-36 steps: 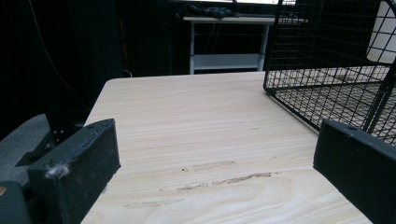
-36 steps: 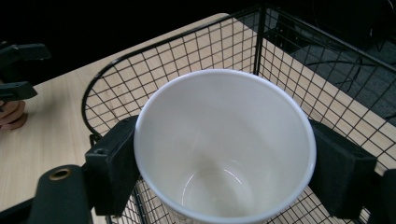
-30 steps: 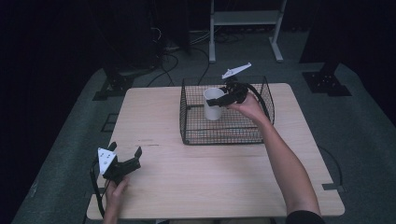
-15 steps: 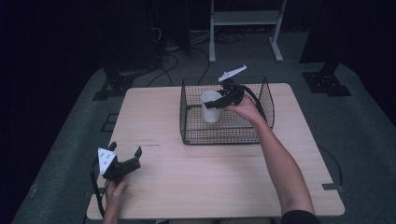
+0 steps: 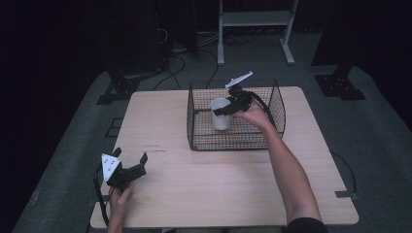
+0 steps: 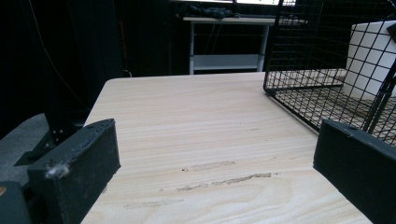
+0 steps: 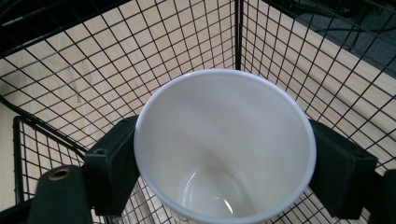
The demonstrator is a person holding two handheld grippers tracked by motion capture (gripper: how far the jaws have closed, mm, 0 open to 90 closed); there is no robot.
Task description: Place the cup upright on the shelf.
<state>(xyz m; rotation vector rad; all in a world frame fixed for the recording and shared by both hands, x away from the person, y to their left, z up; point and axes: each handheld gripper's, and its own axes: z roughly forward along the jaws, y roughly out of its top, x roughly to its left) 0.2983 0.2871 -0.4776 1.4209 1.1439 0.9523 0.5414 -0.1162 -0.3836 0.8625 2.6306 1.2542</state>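
Note:
A white cup [image 5: 220, 118] stands upright inside the black wire basket [image 5: 194, 121] on the far half of the wooden table [image 5: 218, 184]. My right gripper [image 5: 224, 109] is shut on the cup, one jaw on each side just under its rim. In the right gripper view the cup [image 7: 224, 149] is empty, held by my right gripper [image 7: 224, 172], with basket mesh [image 7: 187, 37] behind it. My left gripper [image 5: 130, 154] rests open at the table's near left corner, holding nothing. In the left gripper view its jaws [image 6: 215, 163] stand wide apart over bare wood, with the basket [image 6: 303, 88] and cup [image 6: 373, 60] ahead to the right.
Beyond the table stands a white metal shelf frame [image 5: 252, 19], with cables [image 5: 170, 43] on the dark floor. Black stand feet [image 5: 116, 90] sit off the table's far corners. Bare wood lies between the basket and my left gripper.
My right gripper has carried the cup slightly left and lower inside the basket. The left gripper has stayed still.

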